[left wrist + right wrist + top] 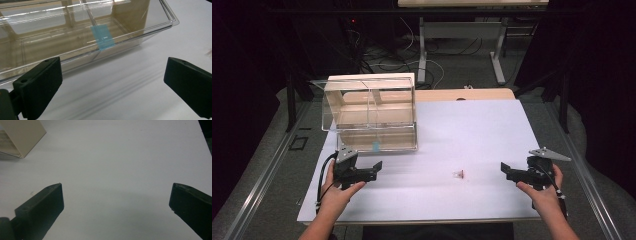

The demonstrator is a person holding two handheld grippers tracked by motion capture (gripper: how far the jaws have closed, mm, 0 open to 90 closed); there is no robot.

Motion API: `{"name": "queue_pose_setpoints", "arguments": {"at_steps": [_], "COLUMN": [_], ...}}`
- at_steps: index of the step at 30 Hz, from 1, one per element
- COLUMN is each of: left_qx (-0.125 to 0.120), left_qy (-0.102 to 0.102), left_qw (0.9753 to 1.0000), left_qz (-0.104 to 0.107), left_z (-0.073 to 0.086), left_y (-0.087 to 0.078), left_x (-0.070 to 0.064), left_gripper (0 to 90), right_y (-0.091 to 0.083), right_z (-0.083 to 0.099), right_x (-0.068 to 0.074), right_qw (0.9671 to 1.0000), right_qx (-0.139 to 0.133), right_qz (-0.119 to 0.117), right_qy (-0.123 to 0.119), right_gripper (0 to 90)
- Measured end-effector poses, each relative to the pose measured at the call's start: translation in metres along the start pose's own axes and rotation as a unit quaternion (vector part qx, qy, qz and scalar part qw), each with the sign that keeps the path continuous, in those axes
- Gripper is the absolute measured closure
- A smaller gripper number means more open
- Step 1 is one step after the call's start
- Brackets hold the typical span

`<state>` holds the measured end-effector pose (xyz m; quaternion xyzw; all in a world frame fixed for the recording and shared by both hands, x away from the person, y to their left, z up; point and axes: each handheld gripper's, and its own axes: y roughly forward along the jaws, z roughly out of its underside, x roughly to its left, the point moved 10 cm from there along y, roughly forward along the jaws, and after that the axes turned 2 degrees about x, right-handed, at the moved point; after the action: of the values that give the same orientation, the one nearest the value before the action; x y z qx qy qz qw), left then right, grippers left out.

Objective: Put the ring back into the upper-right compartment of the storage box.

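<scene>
A clear plastic box (372, 112) with a divider and a small blue label (375, 146) stands at the back left of the white table (472, 130). A tiny reddish item (458, 174) lies on the table in front of the middle. My left gripper (374, 171) is held near the front left, just in front of the box, and is open with nothing in it. In the left gripper view the box (75, 37) and its blue label (102, 37) lie ahead of my left gripper (112, 72). My right gripper (507, 171) is at the front right, open and empty, to the right of the item. In the right gripper view my right gripper (116, 195) faces bare table.
A corner of the box (22, 135) is at the top left of the right gripper view. Beyond the table are a wooden edge (462, 94), desk legs (498, 60) and cables on the floor. Dark curtains close both sides.
</scene>
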<state>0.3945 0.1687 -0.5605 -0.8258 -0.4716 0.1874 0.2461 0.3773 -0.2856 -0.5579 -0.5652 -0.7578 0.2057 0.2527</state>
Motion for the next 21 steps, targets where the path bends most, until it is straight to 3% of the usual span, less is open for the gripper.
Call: {"name": "queue_pose_setpoints", "arguments": {"at_steps": [7, 10, 21], "left_qx": [0.004, 0.009, 0.019], "left_qy": [0.011, 0.027, 0.047], "left_qw": [0.9999, 0.9994, 0.9977], "left_qz": [0.012, 0.021, 0.044], "left_z": [0.001, 0.002, 0.002], "left_y": [0.001, 0.003, 0.009], "left_x": [-0.012, -0.019, -0.046], "left_gripper": [2.7, 2.9, 3.9], "right_y": [0.003, 0.005, 0.007], "right_z": [0.002, 0.003, 0.008], "right_x": [0.002, 0.002, 0.009], "right_qw": [1.0, 0.9999, 0.9997], "right_qx": [0.001, 0.0, 0.006], "right_qz": [0.004, 0.01, 0.002], "right_qy": [-0.007, -0.01, -0.025], "right_gripper": [0.0, 0.0, 0.0]}}
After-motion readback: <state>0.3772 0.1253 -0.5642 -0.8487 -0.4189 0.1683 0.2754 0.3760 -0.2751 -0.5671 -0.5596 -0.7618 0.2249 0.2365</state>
